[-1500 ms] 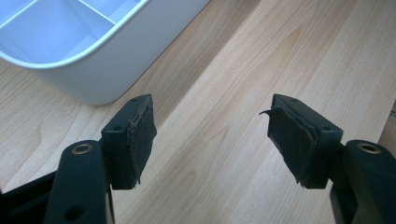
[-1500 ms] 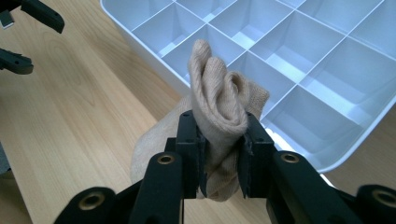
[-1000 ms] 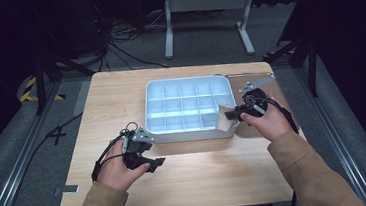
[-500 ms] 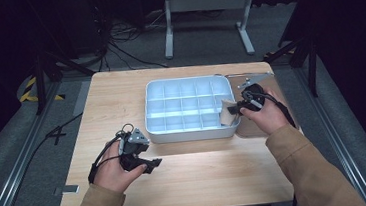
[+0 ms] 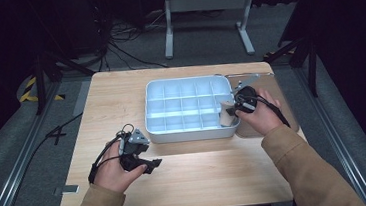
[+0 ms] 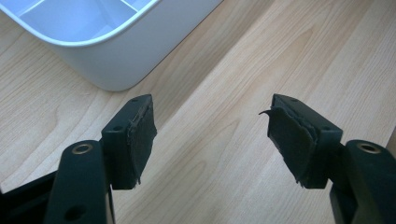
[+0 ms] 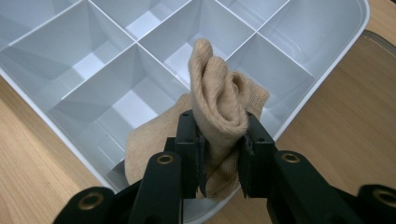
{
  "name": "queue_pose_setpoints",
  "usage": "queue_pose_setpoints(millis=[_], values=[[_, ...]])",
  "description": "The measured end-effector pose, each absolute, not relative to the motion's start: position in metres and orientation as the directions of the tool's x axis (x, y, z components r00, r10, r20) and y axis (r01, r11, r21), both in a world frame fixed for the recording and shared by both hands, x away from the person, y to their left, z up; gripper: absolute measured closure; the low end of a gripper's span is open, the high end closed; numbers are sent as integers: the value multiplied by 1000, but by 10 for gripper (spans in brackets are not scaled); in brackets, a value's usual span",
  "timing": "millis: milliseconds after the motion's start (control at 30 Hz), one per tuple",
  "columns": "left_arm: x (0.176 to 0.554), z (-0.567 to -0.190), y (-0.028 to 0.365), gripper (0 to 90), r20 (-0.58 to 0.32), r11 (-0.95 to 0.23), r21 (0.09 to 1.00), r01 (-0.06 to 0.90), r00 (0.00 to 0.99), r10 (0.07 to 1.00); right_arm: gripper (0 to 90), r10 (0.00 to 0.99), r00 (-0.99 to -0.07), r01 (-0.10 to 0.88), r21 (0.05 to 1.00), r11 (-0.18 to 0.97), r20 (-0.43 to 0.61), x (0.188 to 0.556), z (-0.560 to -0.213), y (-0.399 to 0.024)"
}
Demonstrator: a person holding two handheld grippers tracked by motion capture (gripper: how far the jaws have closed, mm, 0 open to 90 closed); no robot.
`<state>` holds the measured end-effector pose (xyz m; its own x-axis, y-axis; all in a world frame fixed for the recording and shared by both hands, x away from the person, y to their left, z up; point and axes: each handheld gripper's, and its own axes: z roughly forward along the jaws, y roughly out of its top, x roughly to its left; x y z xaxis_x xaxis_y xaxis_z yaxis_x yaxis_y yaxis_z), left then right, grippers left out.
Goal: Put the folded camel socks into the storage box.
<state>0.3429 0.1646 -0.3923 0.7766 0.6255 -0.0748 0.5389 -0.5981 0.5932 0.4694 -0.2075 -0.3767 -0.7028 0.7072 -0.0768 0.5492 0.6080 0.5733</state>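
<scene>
High view: white divided tray point(image 5: 191, 132) at mid counter point(image 5: 198, 182). Right tool point(image 5: 230, 113) at the tray's near right corner, clamped on a beige sock point(image 5: 227, 119) that hangs over the corner compartment. Left tool point(image 5: 152, 163) resting on the counter well short of the tray, apart from the work.

Left gripper view: left tool point(image 6: 212, 140) with jaws spread wide, nothing between the pads point(image 6: 142, 135), bare wood underneath. Rounded corner of the tray point(image 6: 116, 51) just ahead.

Right gripper view: right tool point(image 7: 219, 144) closed partway, pinching the sock point(image 7: 219, 107) at its folded middle; upper fold bunched above the jaws, the rest drooping below into the corner compartment of the tray point(image 7: 322, 79) by its rim. Neighbouring compartments bare.

Handling, as a judgement: soft, light knit, limp and compressible, no fragility, little chance of slipping from rubbery pads. Likely to sag and unfold wherever unsupported, and to catch on the thin dividers. Best taken across the bunched, doubled part, as here, so both layers stay together; a grip on a single edge would probably let the rest trail over the rim.
</scene>
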Motion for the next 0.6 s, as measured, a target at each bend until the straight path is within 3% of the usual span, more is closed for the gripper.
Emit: queue_pose_setpoints(millis=[600], values=[[343, -394, 165, 325, -81, -596, 593, 541, 777, 625, 727, 668, -730, 564, 424, 708, -145, 473, -395, -187]])
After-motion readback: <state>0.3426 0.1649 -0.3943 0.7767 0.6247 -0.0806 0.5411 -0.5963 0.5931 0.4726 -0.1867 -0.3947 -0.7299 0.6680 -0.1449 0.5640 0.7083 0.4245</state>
